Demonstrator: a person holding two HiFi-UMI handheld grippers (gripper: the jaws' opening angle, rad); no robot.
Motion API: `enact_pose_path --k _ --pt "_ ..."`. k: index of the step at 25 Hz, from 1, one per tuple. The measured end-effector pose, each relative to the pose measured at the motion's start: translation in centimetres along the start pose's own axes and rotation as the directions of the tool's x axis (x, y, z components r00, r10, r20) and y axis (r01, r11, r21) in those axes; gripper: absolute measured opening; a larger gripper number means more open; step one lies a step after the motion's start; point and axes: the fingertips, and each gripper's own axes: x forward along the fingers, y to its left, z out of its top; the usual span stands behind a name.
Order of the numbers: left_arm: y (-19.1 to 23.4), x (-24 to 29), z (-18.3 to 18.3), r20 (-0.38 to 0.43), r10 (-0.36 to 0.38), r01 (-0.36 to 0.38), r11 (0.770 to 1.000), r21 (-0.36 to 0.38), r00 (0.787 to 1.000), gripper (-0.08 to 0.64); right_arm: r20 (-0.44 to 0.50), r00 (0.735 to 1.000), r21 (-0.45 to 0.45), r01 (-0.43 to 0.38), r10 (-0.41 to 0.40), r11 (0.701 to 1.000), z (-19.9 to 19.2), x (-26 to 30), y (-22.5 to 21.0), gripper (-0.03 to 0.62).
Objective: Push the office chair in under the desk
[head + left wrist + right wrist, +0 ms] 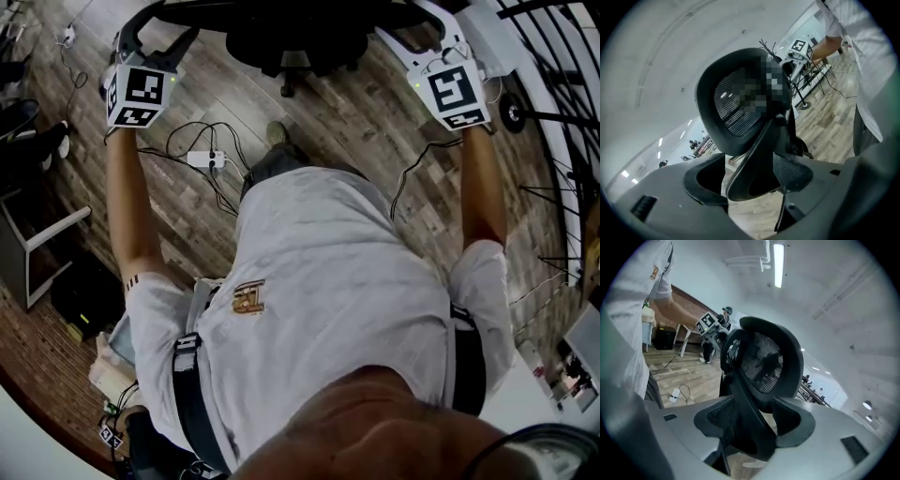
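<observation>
A black office chair (295, 42) stands on the wood floor at the top of the head view, directly ahead of me. My left gripper (159, 28) is at the left edge of its back and my right gripper (417, 23) at the right edge. In the left gripper view the mesh back (731, 108) rises above the left gripper (750, 176); a black frame bar lies between the spread jaws, with a gap on one side. In the right gripper view the same back (764, 362) stands over the right gripper (757, 423), whose wide jaws straddle the frame bar without pinching it.
A white power strip (206, 159) with looping cables lies on the floor near my shoe (277, 133). A white frame (37, 244) stands at the left. A black metal rack (553, 94) and a white edge (492, 42) line the right side.
</observation>
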Motion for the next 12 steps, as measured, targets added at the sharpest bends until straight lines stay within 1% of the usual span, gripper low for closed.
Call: enact_pose_path --k 3,5,8,12 --pt "0.9 1.5 -1.7 -0.042 -0.034 0.036 0.999 0.041 0.999 0.319 -0.102 0.995 -0.088 -0.015 0.006 0.996 -1.7 1.3 -0.8 0.239" --pt "1.3 2.7 -2.7 -0.062 -0.063 0.067 0.996 0.059 0.996 0.319 -0.163 0.987 -0.124 -0.036 0.016 0.992 -2.9 2.6 -1.3 0.239" --pt "1.9 4.7 -4.1 -0.078 -0.097 0.104 0.991 0.082 0.992 0.319 -0.222 0.974 -0.141 -0.066 0.033 0.988 -4.6 4.5 -2.0 0.239" --pt "2.2 5.7 -5.0 -0.086 -0.129 0.139 0.984 0.114 0.988 0.319 -0.263 0.961 -0.118 -0.123 0.089 0.985 -5.4 5.6 -2.0 0.239"
